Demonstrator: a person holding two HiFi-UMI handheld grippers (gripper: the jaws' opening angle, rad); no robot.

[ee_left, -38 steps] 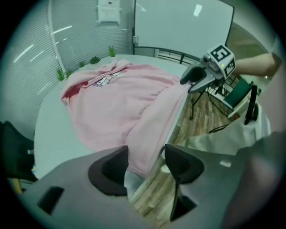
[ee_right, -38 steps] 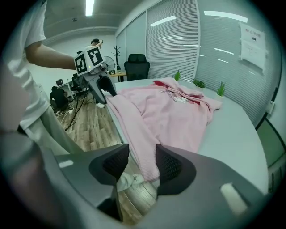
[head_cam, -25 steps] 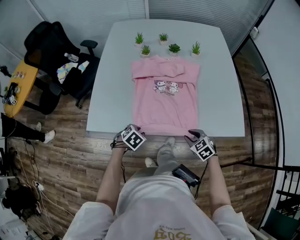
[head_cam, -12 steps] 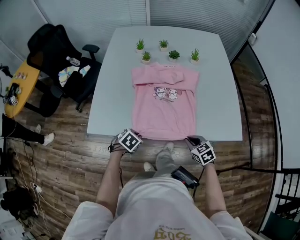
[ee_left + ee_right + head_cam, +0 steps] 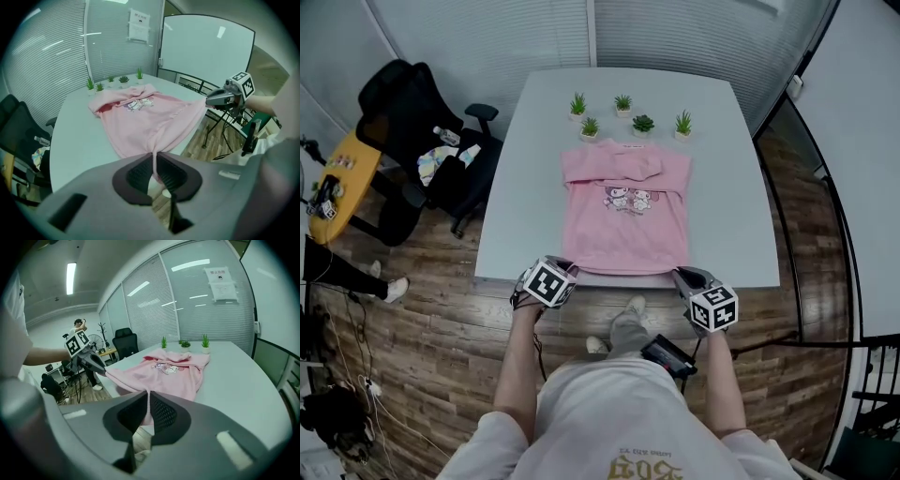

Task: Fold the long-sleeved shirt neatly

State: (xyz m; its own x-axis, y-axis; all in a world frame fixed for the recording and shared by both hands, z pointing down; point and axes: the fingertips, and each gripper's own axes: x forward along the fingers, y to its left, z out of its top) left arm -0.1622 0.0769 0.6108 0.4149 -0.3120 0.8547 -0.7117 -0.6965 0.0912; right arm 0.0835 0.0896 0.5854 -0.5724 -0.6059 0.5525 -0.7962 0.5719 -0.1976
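Note:
A pink long-sleeved shirt [image 5: 626, 220] with a cartoon print lies on the white table [image 5: 516, 216], sleeves folded across the chest. My left gripper [image 5: 563, 272] is shut on the hem's left corner, seen pinched between its pads in the left gripper view [image 5: 153, 159]. My right gripper [image 5: 683, 276] is shut on the hem's right corner [image 5: 149, 401]. Both pairs of jaws have just been closing, with fabric between them. The hem [image 5: 187, 117] hangs lifted and stretched between the two grippers at the table's near edge.
Several small potted plants [image 5: 623, 101] stand in a row behind the collar. A black office chair [image 5: 412, 122] and a yellow side table [image 5: 337, 178] are left of the table. The floor is wood, with window blinds behind.
Both grippers closed on the hem corners at the near edge and rose. The hem has come up off the table with them.

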